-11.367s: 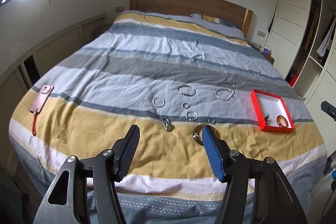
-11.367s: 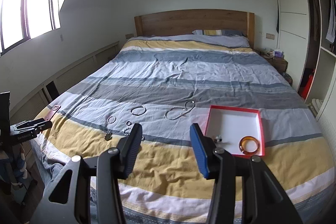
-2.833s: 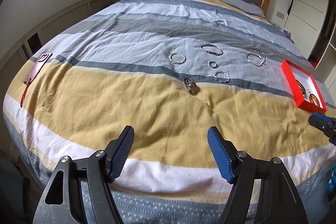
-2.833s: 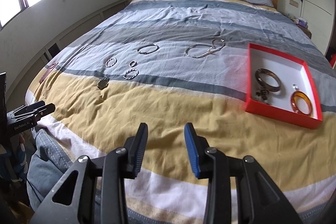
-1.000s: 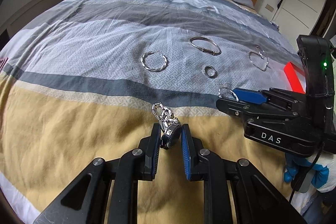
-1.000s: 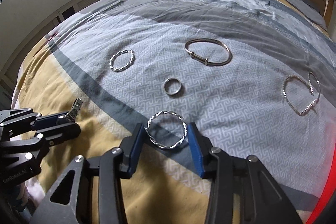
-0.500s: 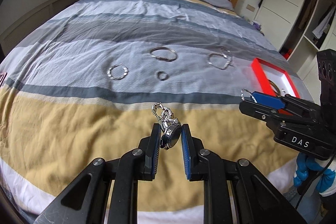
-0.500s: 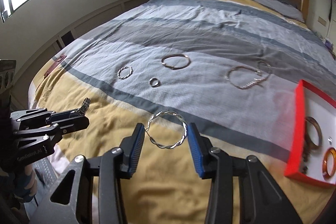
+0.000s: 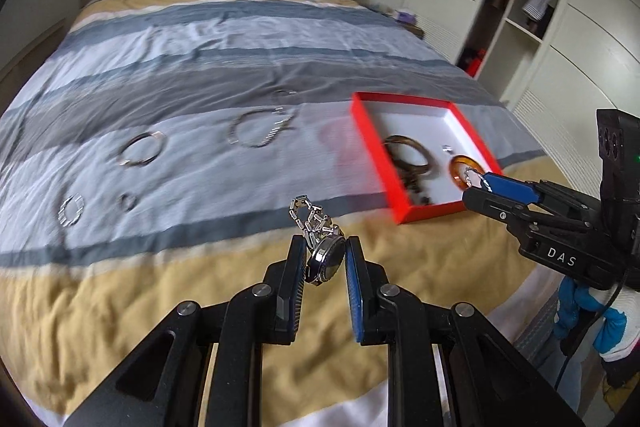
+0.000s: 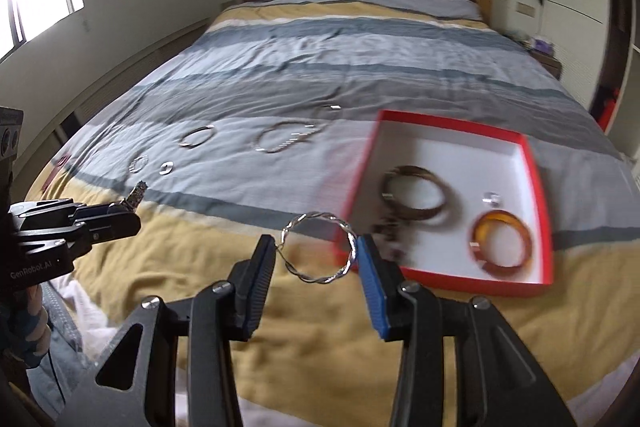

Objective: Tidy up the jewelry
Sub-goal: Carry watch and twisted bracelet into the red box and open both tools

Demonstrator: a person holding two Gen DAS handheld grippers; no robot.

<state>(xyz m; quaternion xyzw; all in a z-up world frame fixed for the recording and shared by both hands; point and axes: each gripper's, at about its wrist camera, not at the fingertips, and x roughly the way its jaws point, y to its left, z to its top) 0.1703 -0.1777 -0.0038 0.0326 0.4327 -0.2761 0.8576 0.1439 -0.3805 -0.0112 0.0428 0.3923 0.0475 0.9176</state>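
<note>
The left gripper (image 9: 324, 259) has its jaws clenched on a silver watch (image 9: 326, 259), held above the bed (image 9: 168, 75). The right gripper (image 10: 318, 255) grips a twisted silver bangle (image 10: 320, 247) just off the red box (image 10: 538, 187) at 2 o'clock, which holds two bangles.

A silver metal wristwatch with a dark round face and link chain strap (image 9: 325, 255) stands on edge, pinched between the left jaws, its strap bunched upward past their tips. A twisted silver wire bangle (image 10: 319, 247) spans the gap between the right jaws, held across its width, tilted. Just beyond the right jaws lies a shallow red cardboard box with white floor (image 10: 456, 125), holding a dark brown bangle (image 10: 414, 198), an amber bangle (image 10: 501, 243), and a small silver ring (image 10: 491, 198).
</note>
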